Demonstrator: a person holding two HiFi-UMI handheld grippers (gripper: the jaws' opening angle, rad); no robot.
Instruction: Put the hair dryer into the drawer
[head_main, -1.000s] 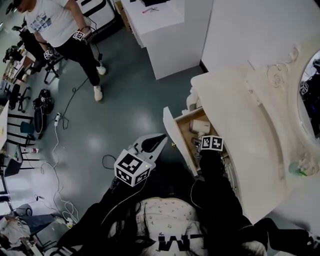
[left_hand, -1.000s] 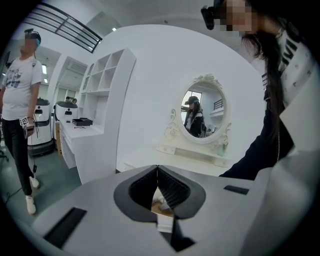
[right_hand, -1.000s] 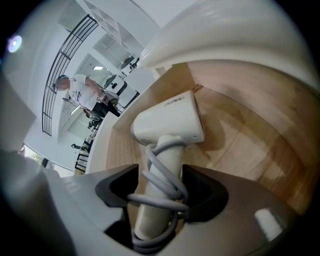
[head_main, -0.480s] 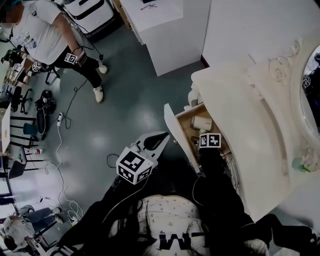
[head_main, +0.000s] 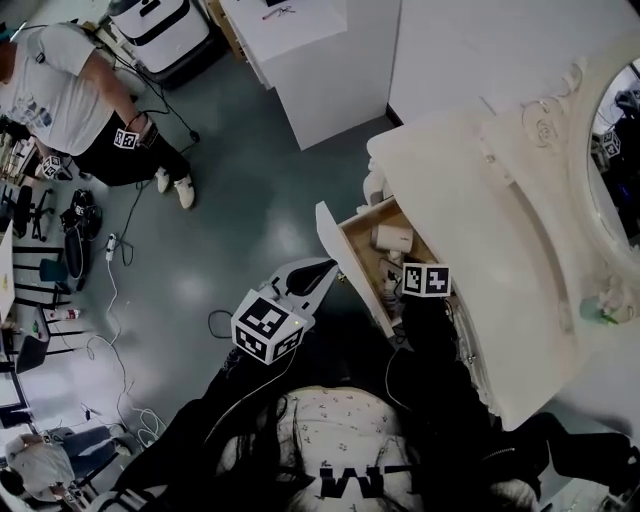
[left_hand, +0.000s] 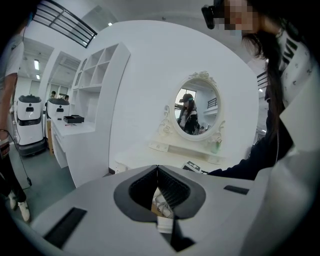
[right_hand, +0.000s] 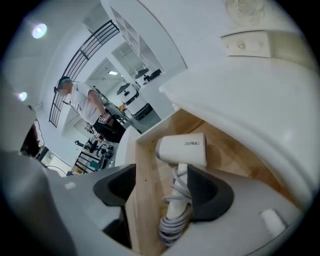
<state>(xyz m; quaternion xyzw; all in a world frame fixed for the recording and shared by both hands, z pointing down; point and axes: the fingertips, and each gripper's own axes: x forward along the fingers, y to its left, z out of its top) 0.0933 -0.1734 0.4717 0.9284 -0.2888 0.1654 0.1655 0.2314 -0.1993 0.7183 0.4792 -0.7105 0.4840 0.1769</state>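
Head view, items counted for you:

- Hair dryer (head_main: 392, 238), one: white, lying on the wooden floor of the drawer, near its far end. In your right gripper view its handle points back toward the jaws.
- Cord (right_hand: 175, 220), one: grey, coiled around the dryer's handle, inside the drawer.
- Drawer (head_main: 338, 250), one: pulled out from the dressing table (head_main: 520, 250), its pale front panel standing clear of the table's edge.
- Grippers, two:
  - Your right gripper (right_hand: 162, 191) is over the near end of the drawer. Its jaws have just been opening and now stand wide apart. The dryer's handle and cord, along with the drawer's side wall, show between them, but neither pad presses on anything.
  - Your left gripper (head_main: 322, 270) is held out over the floor just beside the drawer front. In your left gripper view its jaws meet at the tips and grip nothing.
- Marker cubes, two: one on the left gripper (head_main: 267, 328), one on the right gripper (head_main: 426, 280).
- Mirror (left_hand: 197, 111), one: oval, in an ornate frame, standing on the dressing table.
- Standing person (head_main: 70, 90), one: in a white shirt, well apart from you, across the floor
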